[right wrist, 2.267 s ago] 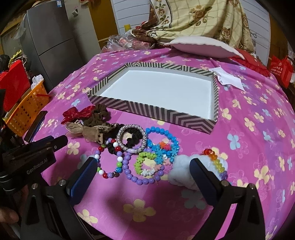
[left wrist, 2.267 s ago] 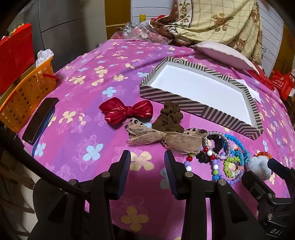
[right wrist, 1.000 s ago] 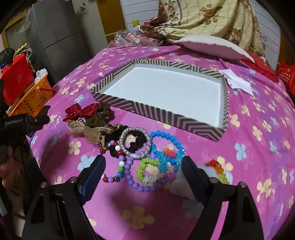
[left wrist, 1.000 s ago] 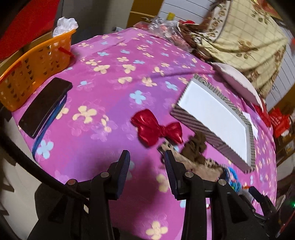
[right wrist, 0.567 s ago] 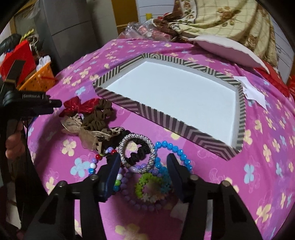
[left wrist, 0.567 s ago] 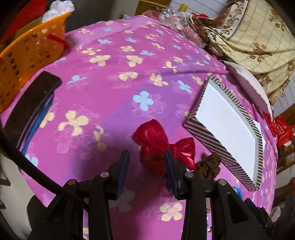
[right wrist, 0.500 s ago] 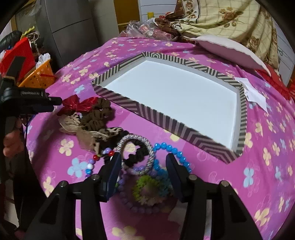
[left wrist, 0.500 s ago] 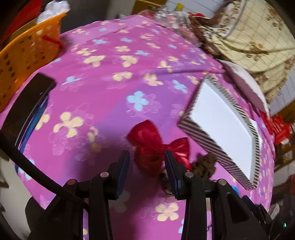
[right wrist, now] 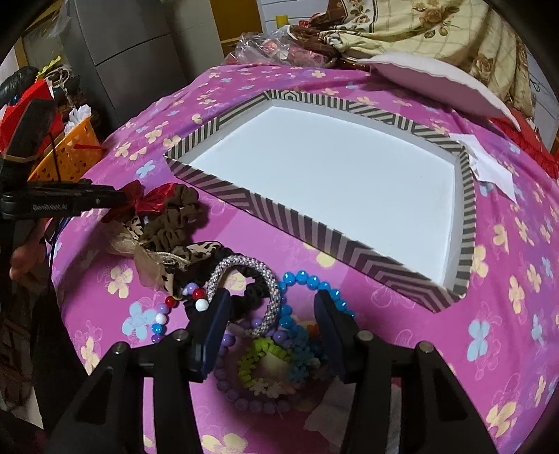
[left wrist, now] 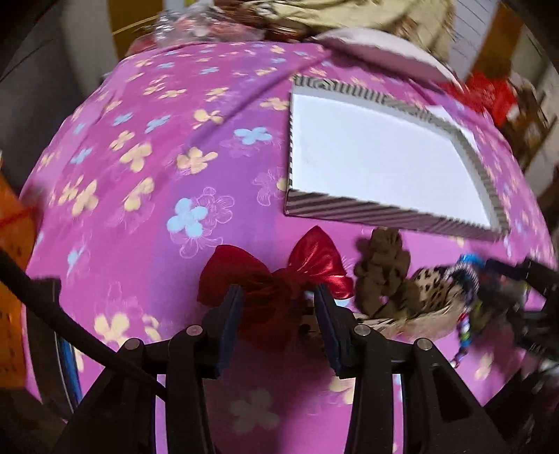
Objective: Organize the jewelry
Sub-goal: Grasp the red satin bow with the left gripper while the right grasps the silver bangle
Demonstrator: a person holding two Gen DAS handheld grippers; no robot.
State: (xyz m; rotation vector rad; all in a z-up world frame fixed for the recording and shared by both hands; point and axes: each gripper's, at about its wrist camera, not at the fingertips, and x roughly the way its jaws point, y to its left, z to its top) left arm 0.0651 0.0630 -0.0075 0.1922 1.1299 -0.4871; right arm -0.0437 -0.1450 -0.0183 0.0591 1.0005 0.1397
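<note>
A shiny red bow [left wrist: 279, 276] lies on the pink flowered cloth, its knot between the fingers of my open left gripper [left wrist: 277, 297]. Right of it lie a brown scrunchie [left wrist: 380, 265] and a leopard-print bow [left wrist: 429, 297]. The striped box [left wrist: 384, 213] with a white floor stands behind them. My open right gripper [right wrist: 270, 307] hovers over a silver beaded bracelet [right wrist: 244, 283], a black scrunchie [right wrist: 251, 297] and a blue bead bracelet [right wrist: 314, 283]. Purple [right wrist: 244, 401] and green [right wrist: 255, 352] bead bracelets lie under it. The red bow [right wrist: 153, 199] and striped box [right wrist: 314, 227] show there too.
An orange basket [right wrist: 70, 153] stands off the table's left edge. A white pillow [right wrist: 436, 80] and a patterned blanket [right wrist: 419, 31] lie beyond the box. A white paper [right wrist: 489, 167] lies right of the box. A plastic bag [right wrist: 272, 45] sits at the far edge.
My left gripper has swung right and closed in on the red bow, whose knot now sits between its fingers. My right gripper has narrowed its opening and dropped lower over the bracelets.
</note>
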